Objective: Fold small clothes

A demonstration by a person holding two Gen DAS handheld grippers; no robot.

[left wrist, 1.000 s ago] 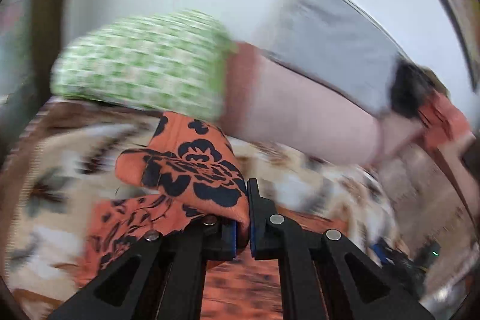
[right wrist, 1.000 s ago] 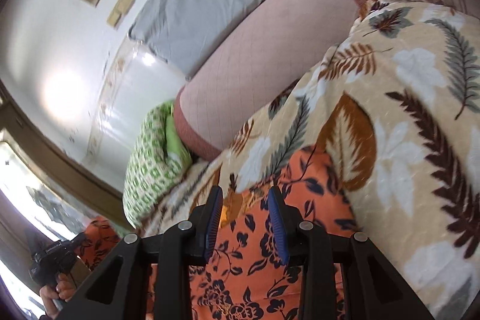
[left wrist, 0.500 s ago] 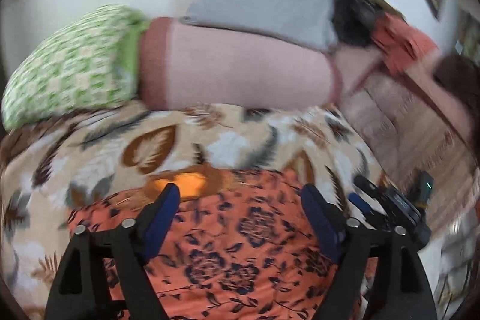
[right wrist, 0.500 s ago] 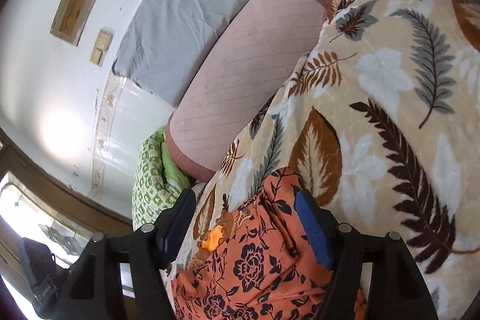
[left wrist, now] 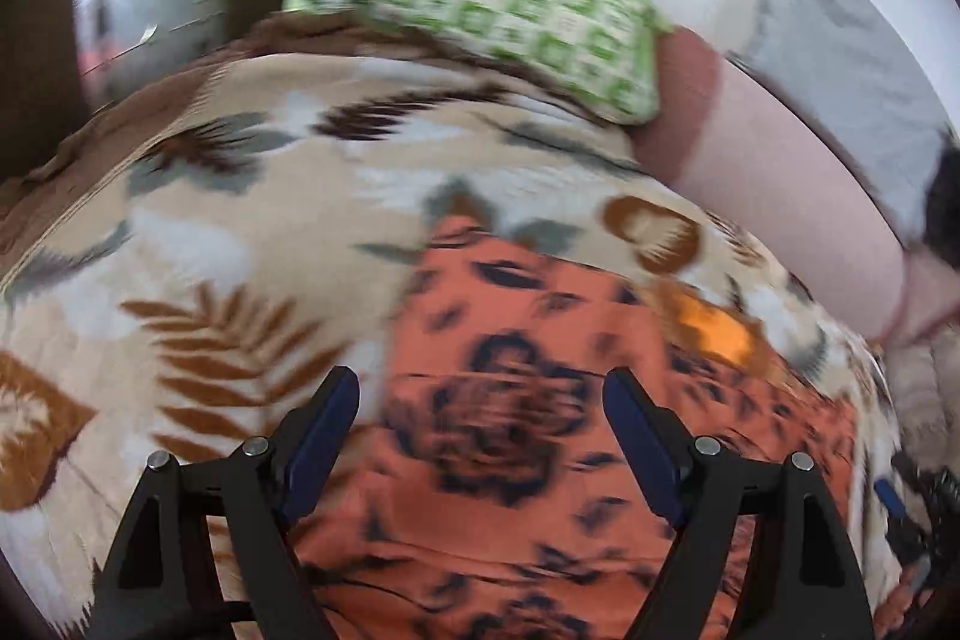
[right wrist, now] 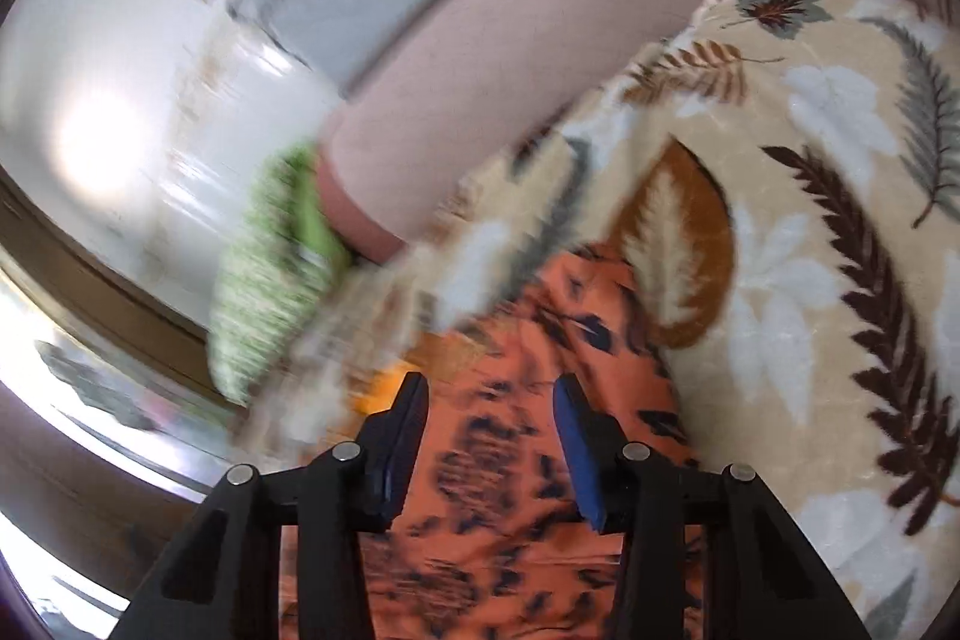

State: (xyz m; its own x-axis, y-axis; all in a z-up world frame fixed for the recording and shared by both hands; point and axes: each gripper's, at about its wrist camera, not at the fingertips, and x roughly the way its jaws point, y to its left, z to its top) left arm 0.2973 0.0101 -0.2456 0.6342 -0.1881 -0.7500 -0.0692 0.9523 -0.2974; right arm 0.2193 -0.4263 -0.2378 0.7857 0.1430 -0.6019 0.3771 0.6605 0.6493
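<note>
My left gripper (left wrist: 480,436), which a second ago was pinching a raised fold of the orange floral garment (left wrist: 540,460), now hangs spread wide with nothing between its blue pads (left wrist: 324,436), the cloth lying released on the leaf-print blanket (left wrist: 240,220) beneath it; my right gripper (right wrist: 489,436) is likewise parted and empty, though narrower than half a second ago, poised over the same garment (right wrist: 510,490). The garment lies flattened on the blanket, its near part under both grippers, with a bright orange patch (left wrist: 711,331) showing at its far edge. Beyond it, a green checked pillow (left wrist: 480,16) rests against a pink bolster (left wrist: 792,208). I judge that one fold has just been laid down and let go, so a fresh hold on an edge comes next; both views are motion-blurred
</note>
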